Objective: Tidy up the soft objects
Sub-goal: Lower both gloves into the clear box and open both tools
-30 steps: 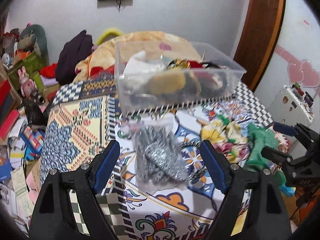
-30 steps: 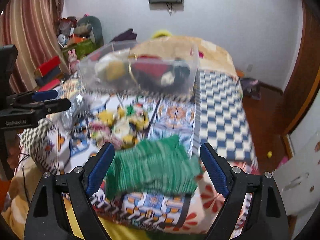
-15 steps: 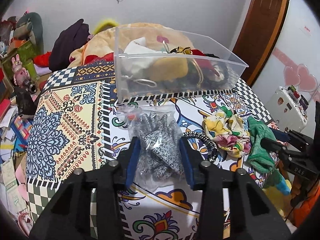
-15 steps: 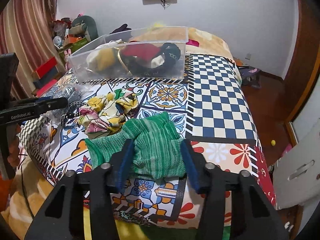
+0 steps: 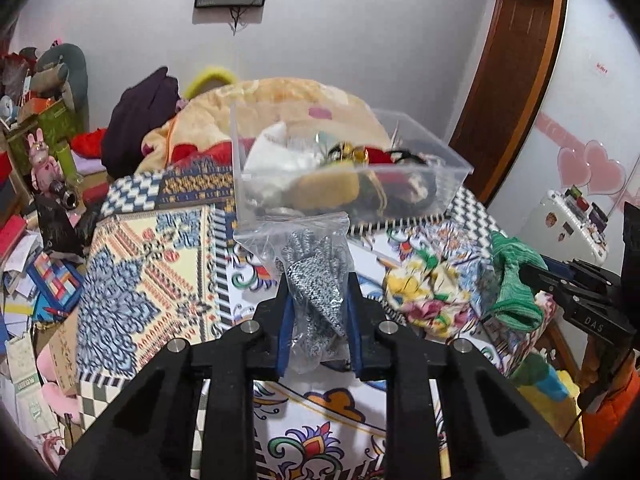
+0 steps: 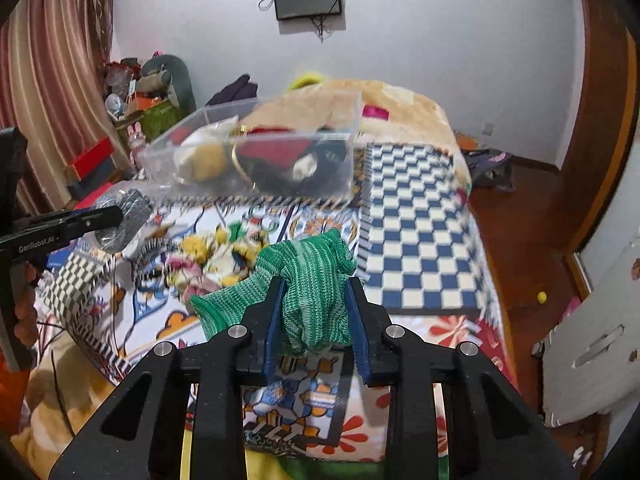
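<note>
My left gripper is shut on a clear plastic bag of grey knit gloves and holds it up off the patterned table cover. My right gripper is shut on a green knit cloth, also lifted; the cloth shows in the left wrist view too. A clear plastic bin holding several soft items stands beyond both, and shows in the right wrist view. A yellow floral fabric bundle lies on the table between the grippers.
A black-and-white coiled band lies by the floral bundle. A beige blanket heap sits behind the bin. Clutter of boxes and toys lines the left side. The table edge drops to wooden floor on the right.
Both grippers closed from open onto their items, then lifted them off the table: the left with the bag of gloves, the right with the green cloth.
</note>
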